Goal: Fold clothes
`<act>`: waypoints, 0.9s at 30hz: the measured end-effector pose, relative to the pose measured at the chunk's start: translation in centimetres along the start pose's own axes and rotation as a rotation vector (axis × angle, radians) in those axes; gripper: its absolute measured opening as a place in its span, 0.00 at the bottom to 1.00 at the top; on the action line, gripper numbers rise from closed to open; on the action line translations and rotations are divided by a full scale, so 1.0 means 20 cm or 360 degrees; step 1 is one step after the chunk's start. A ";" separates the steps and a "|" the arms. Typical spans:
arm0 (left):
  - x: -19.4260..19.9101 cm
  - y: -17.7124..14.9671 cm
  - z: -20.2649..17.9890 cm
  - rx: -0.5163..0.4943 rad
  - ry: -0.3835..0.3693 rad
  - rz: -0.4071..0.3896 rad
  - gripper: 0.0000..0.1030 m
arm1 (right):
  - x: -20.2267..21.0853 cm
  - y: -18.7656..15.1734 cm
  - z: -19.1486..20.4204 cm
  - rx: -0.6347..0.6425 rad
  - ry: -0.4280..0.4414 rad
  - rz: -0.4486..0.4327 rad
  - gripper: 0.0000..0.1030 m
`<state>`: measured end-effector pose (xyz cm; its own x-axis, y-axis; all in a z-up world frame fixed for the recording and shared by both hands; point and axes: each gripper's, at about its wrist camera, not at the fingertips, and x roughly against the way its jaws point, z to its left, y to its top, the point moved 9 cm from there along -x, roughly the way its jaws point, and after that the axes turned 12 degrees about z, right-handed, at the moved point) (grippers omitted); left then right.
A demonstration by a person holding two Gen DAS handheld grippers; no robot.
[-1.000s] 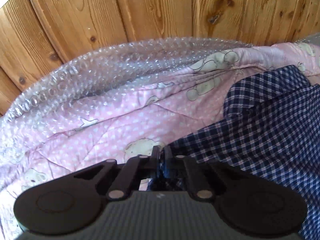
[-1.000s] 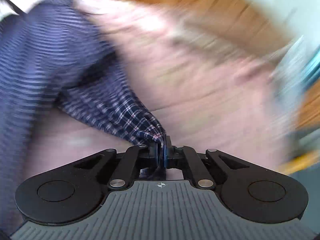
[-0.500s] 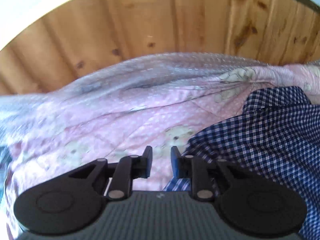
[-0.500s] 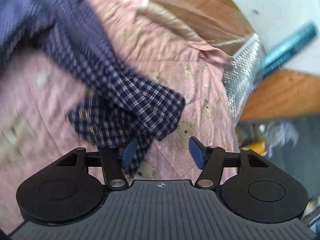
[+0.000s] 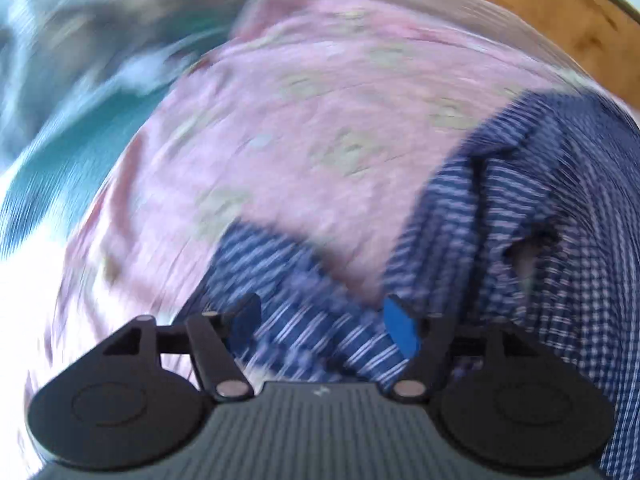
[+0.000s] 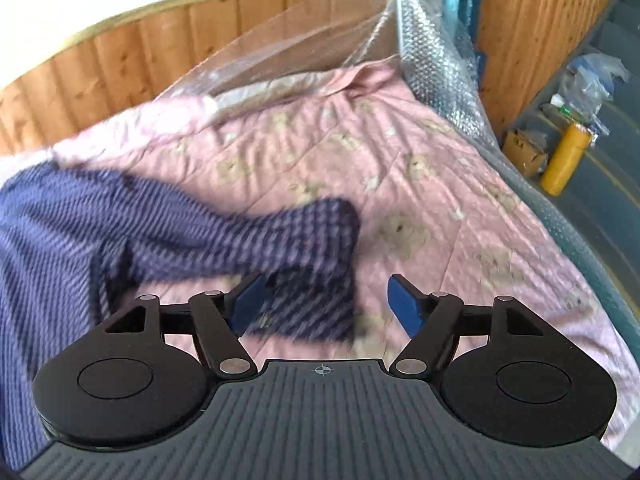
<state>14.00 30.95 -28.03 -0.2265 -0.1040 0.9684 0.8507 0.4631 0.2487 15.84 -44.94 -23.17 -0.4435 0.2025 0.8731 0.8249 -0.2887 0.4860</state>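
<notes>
I've just spread both my left fingers (image 5: 394, 328) and right fingers (image 6: 404, 304) off the checked shirt (image 6: 120, 220) (sleeve lower centre), so next comes regripping for a fold.

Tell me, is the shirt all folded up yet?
Not yet. The checked shirt lies spread on the pink quilt, one sleeve flung out. Both grippers, left and right, have just opened and hold nothing. Every fold is still left.
</notes>
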 end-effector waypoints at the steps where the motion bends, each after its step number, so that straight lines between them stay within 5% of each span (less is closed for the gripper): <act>1: -0.01 -0.01 0.01 0.0002 -0.0050 -0.0026 0.70 | 0.04 -0.04 0.07 0.0042 0.0006 0.0008 0.69; 3: -0.02 -0.02 0.01 -0.0029 -0.0150 -0.0079 0.71 | 0.13 -0.14 0.35 0.0240 0.0086 0.0015 0.70; 7: -0.08 0.03 -0.12 -0.0307 -0.0207 -0.0161 0.70 | 0.23 -0.46 1.09 0.0618 0.0459 0.0134 0.73; 9: -0.10 0.08 -0.11 -0.0310 -0.0194 -0.0154 0.06 | 0.26 -0.63 1.45 0.0756 0.0628 0.0206 0.71; 10: -0.12 0.10 -0.11 -0.0305 -0.0187 -0.0149 0.01 | 0.27 -0.71 1.60 0.0835 0.0681 0.0234 0.71; 11: -0.13 0.13 -0.10 -0.0299 -0.0180 -0.0144 0.01 | 0.27 -0.79 1.75 0.0918 0.0722 0.0260 0.68; 14: -0.04 0.31 0.17 0.0085 -0.0147 -0.0287 0.01 | 0.28 -0.99 2.04 0.1045 0.0797 0.0354 0.68; 17: 0.01 0.50 0.49 0.0475 -0.0136 -0.0374 0.02 | 0.29 -1.17 2.15 0.1155 0.0758 0.0442 0.72; 20: 0.00 0.57 0.71 0.0592 0.0060 -0.0383 0.05 | 0.32 -1.30 2.17 0.1196 0.0727 0.0487 0.72; 23: 0.02 0.52 0.77 0.0621 -0.0014 -0.0353 0.18 | 0.39 -1.35 2.16 0.1185 0.0709 0.0446 0.73; 27: 0.02 0.33 0.70 0.0487 -0.0153 -0.0304 0.56 | 0.48 -1.34 2.23 0.1228 0.0698 0.0346 0.77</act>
<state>12.89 46.23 -26.21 -0.4235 -0.1374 0.8954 0.6109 0.6865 0.3943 5.08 6.55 -29.62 -0.2140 -0.2024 0.9556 0.8415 0.4586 0.2856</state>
